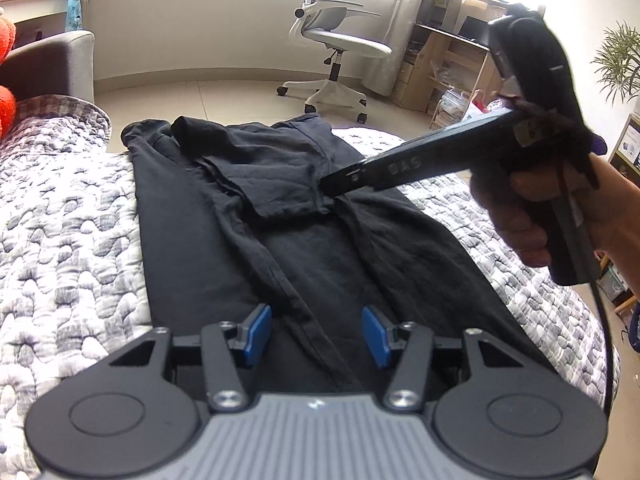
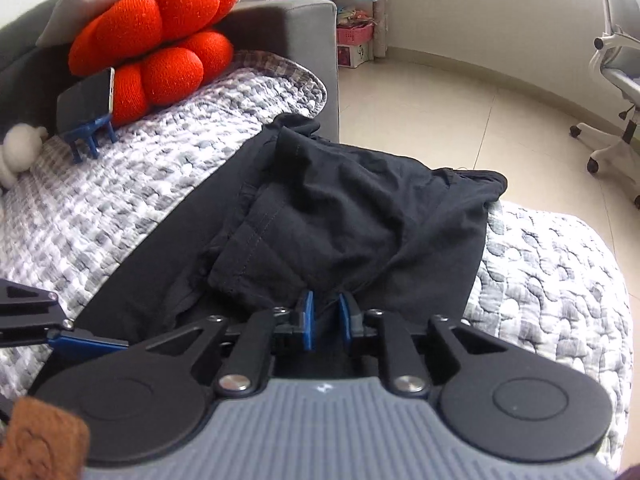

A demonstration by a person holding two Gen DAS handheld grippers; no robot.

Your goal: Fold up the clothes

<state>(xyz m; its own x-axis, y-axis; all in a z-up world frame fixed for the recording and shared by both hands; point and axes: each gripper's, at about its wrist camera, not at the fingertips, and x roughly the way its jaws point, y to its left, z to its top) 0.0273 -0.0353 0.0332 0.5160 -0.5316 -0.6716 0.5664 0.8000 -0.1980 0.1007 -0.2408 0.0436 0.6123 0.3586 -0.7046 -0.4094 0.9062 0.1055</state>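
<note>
- Quilted grey-and-white bedding (image 1: 72, 216) covers the bed you are working on, with a tiled floor, a white office chair (image 1: 340, 40) and shelves beyond it.
- Your black garment (image 1: 224, 216) lies lengthwise down the quilt, its far end reaching the bed's edge. Both long sides are turned in toward the middle, and a sleeve flap (image 2: 320, 232) lies doubled over the upper part.
- Your left hand-held gripper (image 1: 316, 330) hovers over the near end with its blue pads spread wide and nothing between them.
- Your right hand-held gripper (image 2: 326, 316) has its pads drawn nearly together, with a pinch of cloth at the flap's lower corner between them; judged from both views, it has hold of that corner.
- Expect this fabric to be light, thin and limp. It will sag and drag anything it lies on, so a one-point lift is likely to pull the flap askew.
- Hems and seams are your best holds: the stitched edge of the flap and the doubled long edges give the pads more thickness to bite.
- It looks matte rather than slick, so a firm pinch should hold, though wrinkles will travel with every tug.
</note>
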